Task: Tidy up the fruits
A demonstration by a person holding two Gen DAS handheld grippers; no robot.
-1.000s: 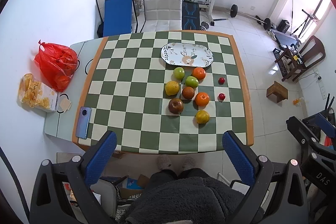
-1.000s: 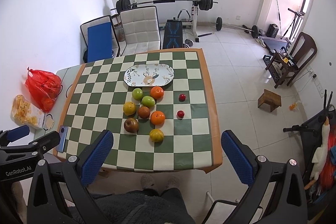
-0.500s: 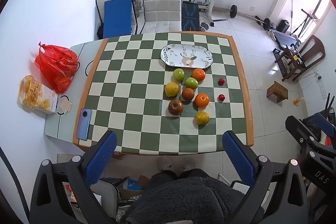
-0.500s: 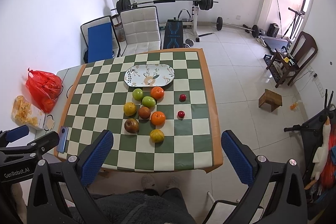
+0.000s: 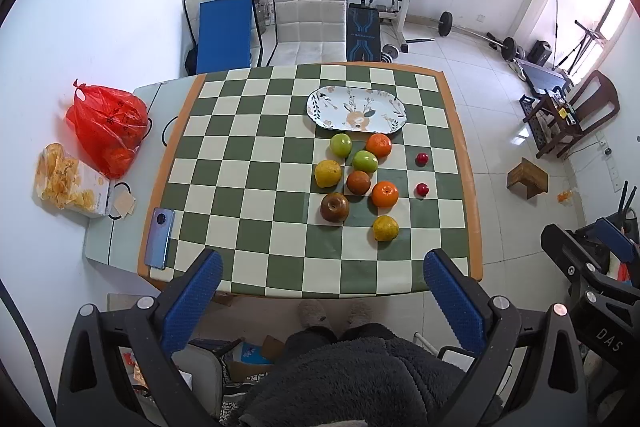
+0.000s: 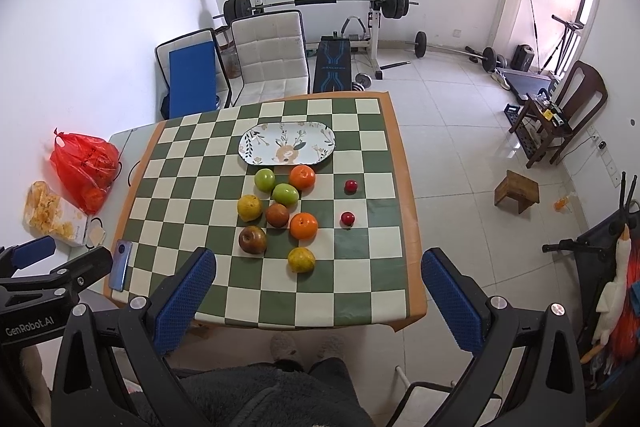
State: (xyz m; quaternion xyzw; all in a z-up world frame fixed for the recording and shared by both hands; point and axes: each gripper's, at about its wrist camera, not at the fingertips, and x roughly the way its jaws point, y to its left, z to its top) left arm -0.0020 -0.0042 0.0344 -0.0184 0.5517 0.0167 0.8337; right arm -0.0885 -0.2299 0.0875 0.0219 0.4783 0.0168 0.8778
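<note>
Several fruits lie loose on the checkered table (image 5: 256,163): two green apples (image 5: 341,145), two oranges (image 5: 385,194), two yellow fruits (image 5: 327,173), a brown apple (image 5: 334,207), a small brown fruit (image 5: 358,182) and two small red fruits (image 5: 421,159). An oval patterned plate (image 5: 356,109) lies empty behind them; it also shows in the right wrist view (image 6: 286,143). My left gripper (image 5: 322,277) is open, high above the table's near edge. My right gripper (image 6: 318,275) is open, also high above the near edge. Both hold nothing.
A blue phone (image 5: 159,238) lies at the table's front left corner. A red bag (image 5: 106,127) and a snack box (image 5: 68,183) sit on the grey side table at left. Chairs (image 5: 308,19) and a barbell rack stand behind. A wooden stool (image 5: 527,177) stands on the floor at right.
Both views have shifted slightly, with the table drifting a little upward in frame. The fruits and plate have not moved. Both grippers stay open.
</note>
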